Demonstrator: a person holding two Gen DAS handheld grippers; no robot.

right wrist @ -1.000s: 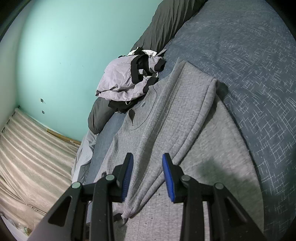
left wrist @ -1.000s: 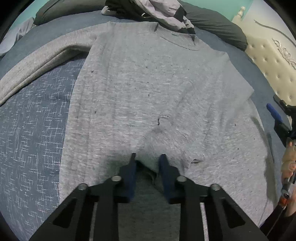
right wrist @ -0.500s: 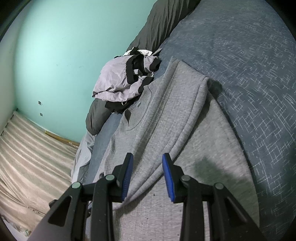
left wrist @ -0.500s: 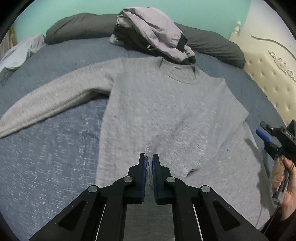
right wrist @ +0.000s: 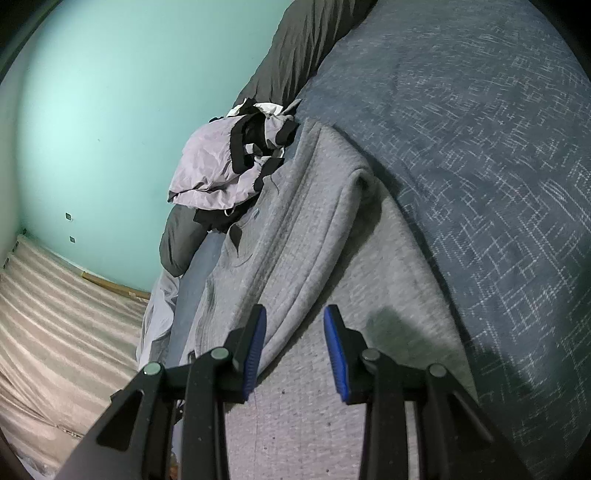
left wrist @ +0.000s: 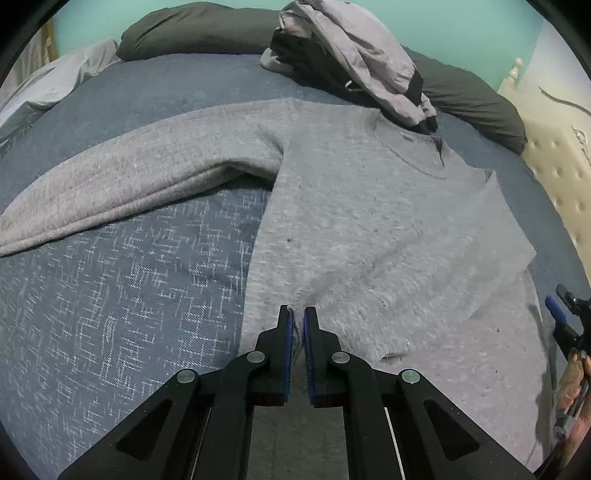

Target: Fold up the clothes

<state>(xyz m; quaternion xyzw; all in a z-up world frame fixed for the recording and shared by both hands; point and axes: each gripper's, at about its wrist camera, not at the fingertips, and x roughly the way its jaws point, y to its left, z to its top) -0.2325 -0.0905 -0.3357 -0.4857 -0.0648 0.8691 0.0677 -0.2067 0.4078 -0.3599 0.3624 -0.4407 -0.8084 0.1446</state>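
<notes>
A grey knit sweater (left wrist: 369, 206) lies spread on the blue bedspread (left wrist: 122, 295). Its left sleeve (left wrist: 122, 184) stretches out to the left, and its right side is folded over the body. My left gripper (left wrist: 299, 314) is shut on a pinch of the sweater's fabric near the lower middle, lifting it into a small ridge. In the right wrist view the same sweater (right wrist: 295, 236) runs away from me, and my right gripper (right wrist: 295, 325) hovers open over its folded edge with nothing between its fingers. That gripper also shows at the right edge of the left wrist view (left wrist: 561, 317), held by a hand.
A crumpled lilac and black jacket (left wrist: 354, 62) sits by the sweater's collar. Dark grey pillows (left wrist: 199, 33) line the teal wall (right wrist: 110, 110). A cream tufted headboard (left wrist: 554, 162) stands at the right. Pale striped floor (right wrist: 55, 325) lies beyond the bed's edge.
My left gripper closed on the sweater fabric, then pulled back and up with it. The right gripper stayed open and shifted only slightly.
</notes>
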